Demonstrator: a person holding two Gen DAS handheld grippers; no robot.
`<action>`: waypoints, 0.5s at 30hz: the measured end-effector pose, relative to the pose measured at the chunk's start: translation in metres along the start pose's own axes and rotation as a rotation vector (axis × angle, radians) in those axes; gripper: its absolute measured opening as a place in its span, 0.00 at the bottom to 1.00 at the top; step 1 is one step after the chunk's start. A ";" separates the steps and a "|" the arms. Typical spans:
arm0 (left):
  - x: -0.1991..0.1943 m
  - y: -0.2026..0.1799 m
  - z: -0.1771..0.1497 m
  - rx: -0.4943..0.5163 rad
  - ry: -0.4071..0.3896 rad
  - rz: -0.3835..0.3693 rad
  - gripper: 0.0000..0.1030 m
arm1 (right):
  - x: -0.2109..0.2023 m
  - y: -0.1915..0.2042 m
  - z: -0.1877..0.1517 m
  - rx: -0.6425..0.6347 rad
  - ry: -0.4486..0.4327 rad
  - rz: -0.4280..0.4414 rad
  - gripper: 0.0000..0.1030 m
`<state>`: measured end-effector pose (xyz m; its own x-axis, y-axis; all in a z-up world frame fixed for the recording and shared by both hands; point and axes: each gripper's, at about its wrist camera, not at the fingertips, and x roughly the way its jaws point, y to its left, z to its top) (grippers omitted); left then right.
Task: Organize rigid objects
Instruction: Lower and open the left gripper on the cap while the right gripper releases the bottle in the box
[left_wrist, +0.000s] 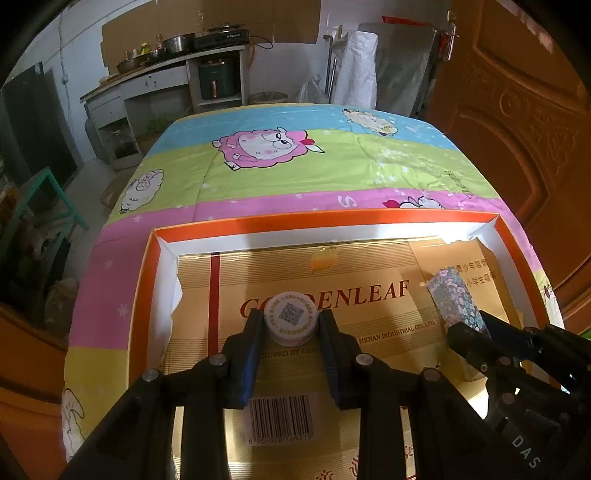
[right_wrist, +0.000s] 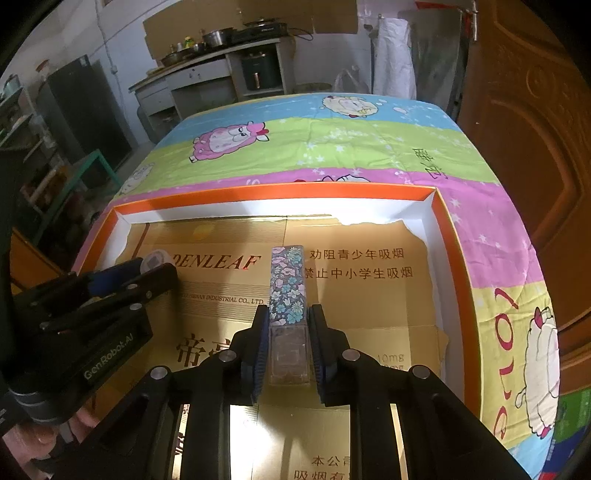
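A shallow orange-rimmed box (left_wrist: 332, 219) lined with gold printed cardboard (left_wrist: 373, 343) lies on the cartoon-sheep cloth. My left gripper (left_wrist: 291, 322) is shut on a white round cap (left_wrist: 291, 313) with a QR code on top; whatever is under the cap is hidden. It hangs over the left half of the box. My right gripper (right_wrist: 289, 311) is shut on a slim floral-patterned box (right_wrist: 287, 280) with a clear lower end, held over the right half. In the right wrist view the left gripper (right_wrist: 153, 268) and the cap (right_wrist: 157, 258) show at the left. The floral box (left_wrist: 452, 295) shows in the left wrist view.
The cloth (left_wrist: 295, 173) stretches beyond the box toward the far table edge. A brown door (left_wrist: 517, 110) stands close on the right. A kitchen counter with pots (left_wrist: 166, 70) is at the back. Left of the table stands a green frame (left_wrist: 40, 199).
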<state>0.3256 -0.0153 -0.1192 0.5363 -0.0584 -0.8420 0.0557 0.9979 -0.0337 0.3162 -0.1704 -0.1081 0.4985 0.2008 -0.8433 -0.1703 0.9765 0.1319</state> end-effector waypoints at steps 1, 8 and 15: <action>0.000 0.000 0.000 0.000 0.000 -0.006 0.33 | -0.001 0.000 0.000 0.001 -0.003 -0.002 0.22; -0.002 -0.003 -0.001 0.007 -0.003 -0.018 0.54 | -0.010 -0.001 -0.003 0.002 -0.022 -0.021 0.35; -0.012 -0.001 -0.004 -0.005 -0.019 -0.025 0.54 | -0.022 -0.003 -0.007 0.007 -0.038 -0.029 0.36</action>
<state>0.3156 -0.0155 -0.1111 0.5511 -0.0838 -0.8303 0.0652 0.9962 -0.0572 0.2995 -0.1785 -0.0940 0.5353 0.1748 -0.8264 -0.1493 0.9825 0.1111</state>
